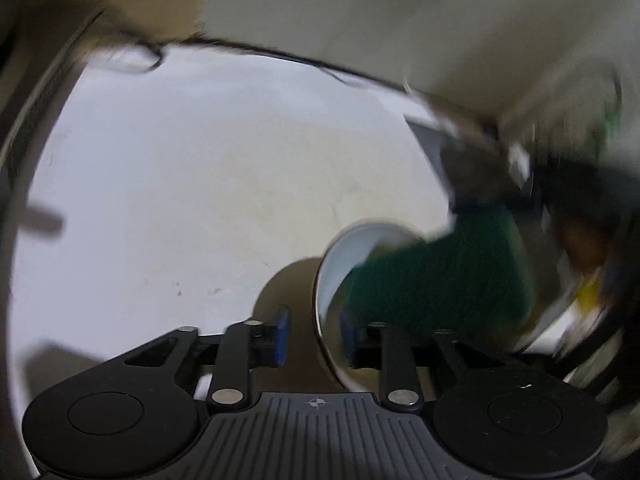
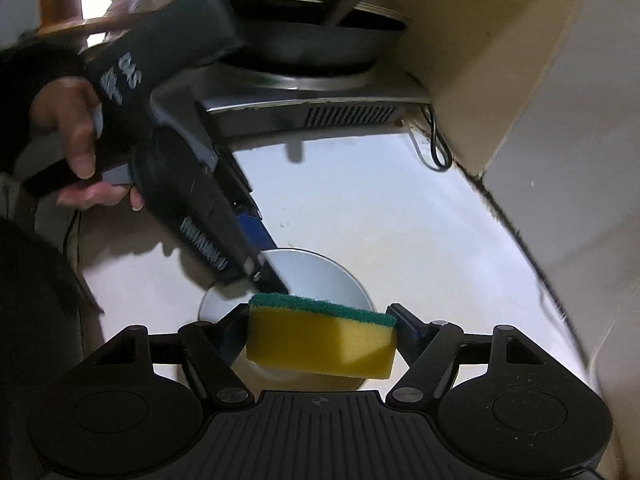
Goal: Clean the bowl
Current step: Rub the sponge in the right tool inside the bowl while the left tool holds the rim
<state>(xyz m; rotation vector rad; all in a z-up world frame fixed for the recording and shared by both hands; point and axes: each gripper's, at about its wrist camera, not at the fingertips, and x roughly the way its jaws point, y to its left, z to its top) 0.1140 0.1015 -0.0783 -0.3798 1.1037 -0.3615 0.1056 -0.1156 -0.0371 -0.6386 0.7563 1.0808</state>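
A white bowl [image 1: 352,256] is tipped up on its edge over the pale counter [image 1: 180,200]. My left gripper [image 1: 315,334] is shut on its rim, one blue pad [image 1: 282,334] outside and the other inside. In the right wrist view the bowl [image 2: 320,276] lies just beyond a yellow sponge [image 2: 316,344] with a green scouring face, and my right gripper [image 2: 322,332] is shut on it. The left gripper [image 2: 268,272] reaches in from the upper left and clamps the bowl's far rim. In the left wrist view the sponge [image 1: 440,272] is a green blur inside the bowl.
A steel stove [image 2: 320,96] with a dark pan [image 2: 312,48] stands at the back of the counter [image 2: 400,220]. A black cable loop [image 2: 436,152] hangs by the wall corner. A person's hand [image 2: 76,132] holds the left gripper's handle.
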